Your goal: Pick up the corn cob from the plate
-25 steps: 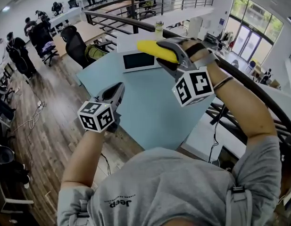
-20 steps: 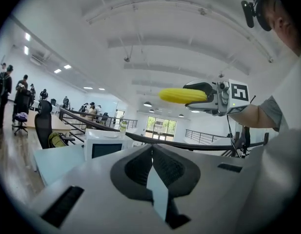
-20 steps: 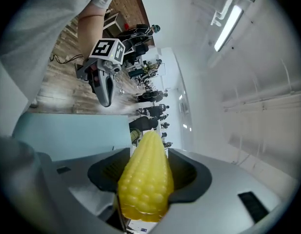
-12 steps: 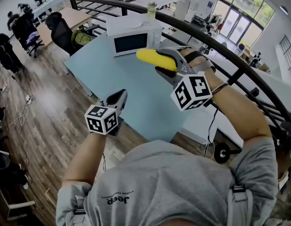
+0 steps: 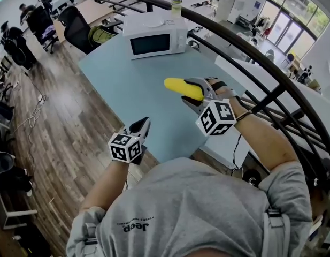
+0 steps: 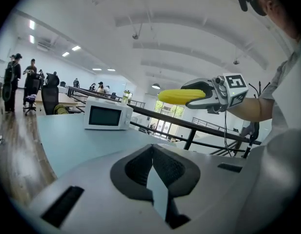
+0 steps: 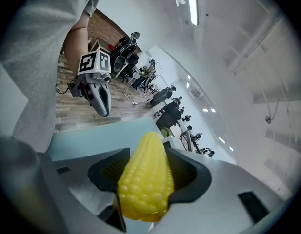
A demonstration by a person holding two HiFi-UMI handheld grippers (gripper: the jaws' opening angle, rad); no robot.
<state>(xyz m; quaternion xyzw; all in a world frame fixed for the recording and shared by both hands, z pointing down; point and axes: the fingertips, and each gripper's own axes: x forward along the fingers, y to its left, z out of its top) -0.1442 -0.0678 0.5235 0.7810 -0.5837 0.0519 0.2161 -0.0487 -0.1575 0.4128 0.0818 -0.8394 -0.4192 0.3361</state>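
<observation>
A yellow corn cob (image 5: 183, 88) (image 7: 144, 178) is clamped in my right gripper (image 5: 192, 94), which hovers above the light blue table (image 5: 132, 84). Its tip sticks out to the left past the jaws. In the left gripper view the corn cob (image 6: 182, 96) shows at upper right, held in the right gripper (image 6: 201, 92). My left gripper (image 5: 141, 128) hangs over the table's near edge with its jaws together and nothing between them. The right gripper view catches the left gripper (image 7: 101, 100) off to the upper left. No plate is in view.
A white microwave (image 5: 154, 37) (image 6: 108, 113) stands at the table's far end with a bottle (image 5: 176, 7) behind it. A dark curved railing (image 5: 261, 63) runs along the right. Wooden floor (image 5: 63, 127) lies to the left, with office chairs (image 5: 82, 31) and people beyond.
Both grippers have dropped lower toward the table. The corn stays clamped in the right gripper. The head view has tilted, so the microwave now sits higher in the picture.
</observation>
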